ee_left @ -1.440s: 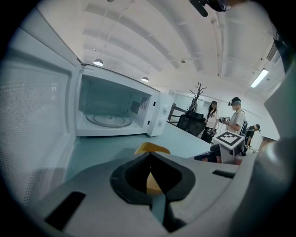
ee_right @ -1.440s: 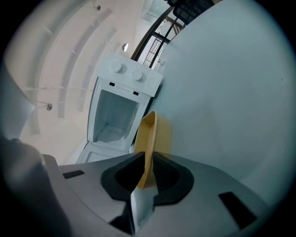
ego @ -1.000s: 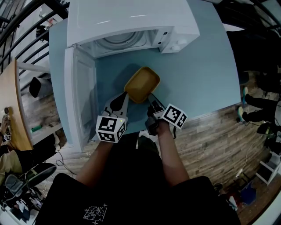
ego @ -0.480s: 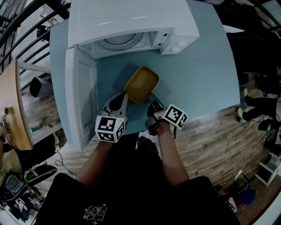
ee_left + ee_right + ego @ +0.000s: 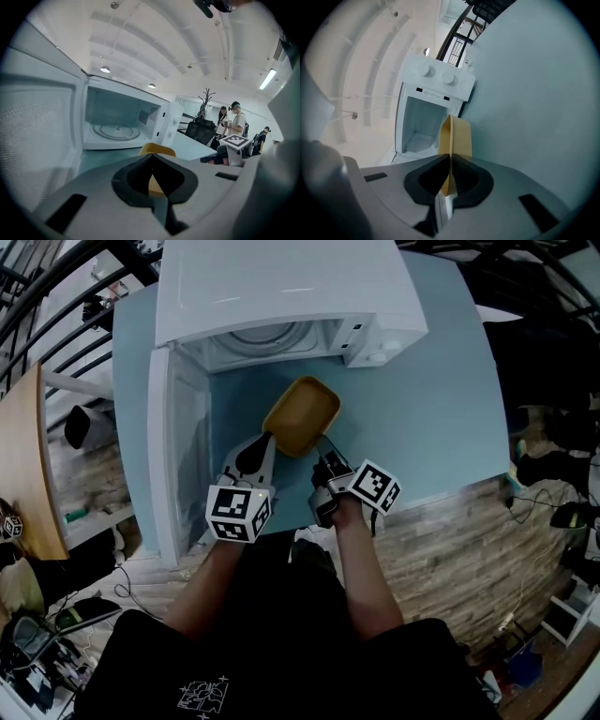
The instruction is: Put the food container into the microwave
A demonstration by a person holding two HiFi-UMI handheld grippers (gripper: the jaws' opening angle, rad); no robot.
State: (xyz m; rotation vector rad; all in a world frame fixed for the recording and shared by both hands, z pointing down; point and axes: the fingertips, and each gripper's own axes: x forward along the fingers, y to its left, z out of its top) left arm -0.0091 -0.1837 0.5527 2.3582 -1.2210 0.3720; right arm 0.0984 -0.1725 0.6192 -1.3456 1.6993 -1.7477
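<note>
Yellow rounded plastic food container [image 5: 302,415]: outside white microwave [image 5: 281,287], at 6 o'clock of open cavity, over light-blue counter [image 5: 422,399]. Grip: left tool [image 5: 266,440], right tool [image 5: 324,445] both clamped on near rim. Insertion, release pending.

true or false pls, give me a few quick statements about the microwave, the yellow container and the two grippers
1. The microwave door stands open. True.
2. The food container sits on the turntable. False: the turntable is bare, and the container is held in front of the open microwave, over the blue table.
3. The left gripper and the right gripper both have their jaws closed on the container's rim. True.
4. The container is red. False: it is yellow.
5. The right gripper hangs free, away from the container. False: its jaws clamp the container's edge.
</note>
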